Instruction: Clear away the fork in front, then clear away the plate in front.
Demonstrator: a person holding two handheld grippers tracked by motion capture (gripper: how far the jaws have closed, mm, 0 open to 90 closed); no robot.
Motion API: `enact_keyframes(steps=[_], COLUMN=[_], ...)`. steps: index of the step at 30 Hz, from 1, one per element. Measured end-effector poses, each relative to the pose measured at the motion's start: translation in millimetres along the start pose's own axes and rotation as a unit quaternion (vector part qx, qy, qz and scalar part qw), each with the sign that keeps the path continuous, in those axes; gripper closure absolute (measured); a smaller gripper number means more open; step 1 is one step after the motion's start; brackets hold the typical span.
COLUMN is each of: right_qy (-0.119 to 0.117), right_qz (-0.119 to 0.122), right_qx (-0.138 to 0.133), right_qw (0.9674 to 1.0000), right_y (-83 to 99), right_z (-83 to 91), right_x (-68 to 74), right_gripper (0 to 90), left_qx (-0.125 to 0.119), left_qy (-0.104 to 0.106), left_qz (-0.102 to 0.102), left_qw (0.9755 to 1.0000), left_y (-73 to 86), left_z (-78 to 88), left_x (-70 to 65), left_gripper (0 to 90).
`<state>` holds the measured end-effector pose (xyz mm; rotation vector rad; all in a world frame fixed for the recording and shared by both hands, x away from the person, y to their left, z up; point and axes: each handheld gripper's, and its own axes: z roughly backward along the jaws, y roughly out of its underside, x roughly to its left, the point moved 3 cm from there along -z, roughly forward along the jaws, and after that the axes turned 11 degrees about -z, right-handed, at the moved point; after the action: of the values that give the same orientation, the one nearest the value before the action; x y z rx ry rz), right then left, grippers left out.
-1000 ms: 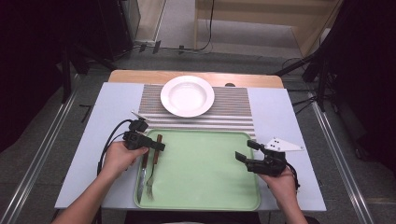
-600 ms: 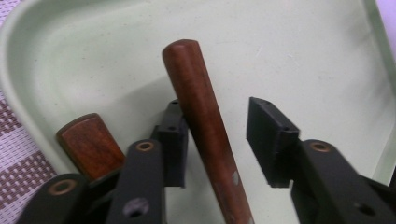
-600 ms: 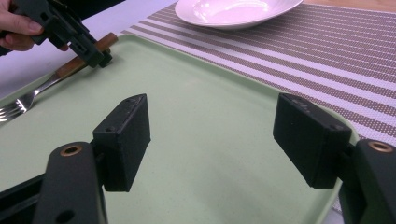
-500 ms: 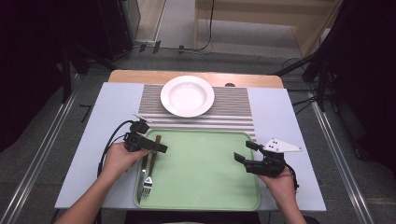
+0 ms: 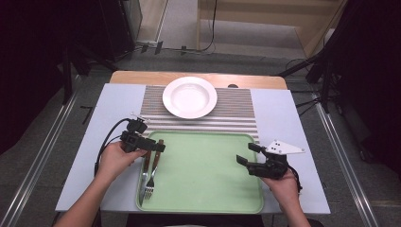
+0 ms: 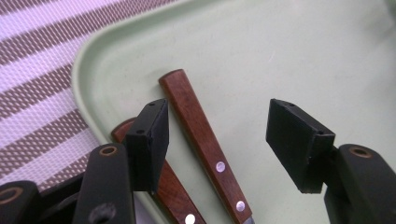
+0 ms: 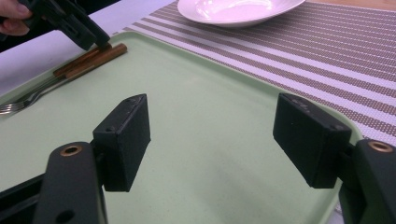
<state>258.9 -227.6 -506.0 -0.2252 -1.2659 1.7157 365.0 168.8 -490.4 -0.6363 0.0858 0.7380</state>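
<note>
At tray's left edge: left gripper [image 5: 158, 148] poised over cutlery handles, jaws apart.

Two wooden-handled pieces, a fork [image 5: 149, 176] and its neighbour [image 6: 203, 144], lie side by side inside the green tray [image 5: 208, 165], long axes running from the plate [image 5: 189, 97] side toward the person. Handle ends sit directly beneath the left jaws, one handle between them, ungripped. Right gripper [image 5: 247, 154], jaws apart and empty, hangs over the tray's right part, well apart from the cutlery. Left hand is nearer; likely grasp across the handle.
</note>
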Motion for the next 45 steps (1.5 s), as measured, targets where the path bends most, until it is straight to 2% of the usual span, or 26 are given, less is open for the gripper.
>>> enact_keyframes(steps=[5,7,8,12,14,16,20,23,27,30,33,36,38,43,45], right_qy=[0.001,-0.002,-0.003,-0.002,-0.002,-0.002,-0.002,-0.002,-0.002,-0.003,-0.004,-0.005,-0.005,-0.004,-0.005], right_qz=[0.000,-0.001,-0.003,-0.005,-0.003,-0.004,-0.004,-0.003,-0.002,-0.005,-0.004,-0.003,-0.003,-0.005,-0.005], right_qx=[-0.002,-0.003,-0.004,-0.004,-0.006,-0.006,-0.006,-0.006,-0.006,-0.007,-0.007,-0.007,-0.006,-0.008,-0.009], right_qw=[1.0000,1.0000,1.0000,1.0000,1.0000,1.0000,1.0000,1.0000,1.0000,1.0000,1.0000,1.0000,1.0000,0.9999,0.9999], right_y=[-0.4,-0.6,-0.8,-0.9,-1.1,-1.3,-1.7,-2.1,-2.4,-2.7,-2.8,-2.9,-2.9,-3.2,-3.6], right_z=[0.3,0.5,0.7,1.6,1.8,1.9,1.5,1.3,1.1,1.4,1.1,1.2,1.8,3.0,3.4], right_x=[-0.4,-0.6,-0.8,-1.4,-1.9,-1.9,-2.1,-1.9,-2.3,-2.0,-2.0,-1.9,-1.9,-3.3,-3.5], right_gripper=[26.5,26.5,26.5,26.5,26.5,26.5,26.5,26.6,26.5,26.5,26.5,26.5,26.6,26.5,26.5], left_qx=[-0.032,-0.058,-0.071,-0.117,-0.131,-0.127,-0.136,-0.131,-0.127,-0.108,-0.107,-0.111,-0.111,-0.115,-0.112], left_qy=[-0.008,-0.008,-0.009,-0.017,-0.018,0.000,0.026,0.030,0.011,0.030,0.051,0.049,0.035,0.042,0.033], left_qz=[-0.021,-0.034,-0.045,-0.108,-0.122,-0.111,-0.094,-0.098,-0.092,-0.107,-0.099,-0.095,-0.102,-0.090,-0.093], left_qw=[0.9992,0.9977,0.9964,0.9871,0.9838,0.9857,0.9859,0.9860,0.9876,0.9880,0.9879,0.9880,0.9880,0.9883,0.9888], left_y=[-3.5,-5.9,-6.8,-8.2,-8.5,-9.6,-14.1,-17.2,-18.4,-19.8,-23.4,-28.9,-33.0,-43.0,-45.8], left_z=[12.8,18.3,20.0,27.2,27.9,27.5,25.6,23.6,21.1,17.9,16.4,15.7,15.4,10.5,8.5], left_x=[-3.2,-4.8,-5.5,-10.4,-11.4,-9.7,-4.3,-1.5,0.6,-2.0,-1.7,1.1,1.5,6.9,9.3], left_gripper=[39.5,39.5,37.8,36.5,36.4,32.1,32.1,32.0,32.4,36.5,36.4,36.4,36.5,36.5,36.4])
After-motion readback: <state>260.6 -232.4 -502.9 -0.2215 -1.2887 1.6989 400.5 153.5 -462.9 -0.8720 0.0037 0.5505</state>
